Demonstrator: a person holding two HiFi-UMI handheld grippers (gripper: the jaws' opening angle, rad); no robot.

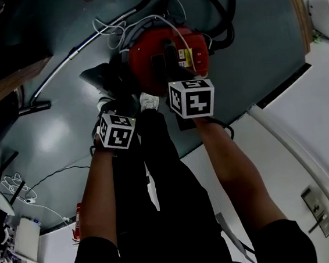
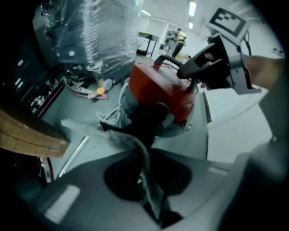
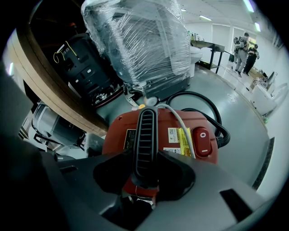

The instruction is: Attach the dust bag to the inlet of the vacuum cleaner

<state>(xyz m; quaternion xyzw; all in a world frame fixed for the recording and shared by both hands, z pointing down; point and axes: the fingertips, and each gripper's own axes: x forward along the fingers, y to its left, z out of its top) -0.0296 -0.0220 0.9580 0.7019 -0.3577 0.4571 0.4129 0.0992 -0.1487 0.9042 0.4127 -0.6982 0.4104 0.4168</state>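
The left fingers (image 2: 86,198), almost shut, pinch just a thin edge of the floppy grey cloth dust bag (image 2: 124,138) trailing ahead of them toward the red vacuum cleaner (image 3: 114,135), whose black ribbed handle (image 3: 144,135) the right fingers (image 3: 216,198) squeeze, so a tug could pull the bag free.

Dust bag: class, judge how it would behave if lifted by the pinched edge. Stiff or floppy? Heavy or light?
Probably floppy: the dust bag folds and creases where the left gripper pinches it. Likely light for its size, since it looks like thin grey cloth.
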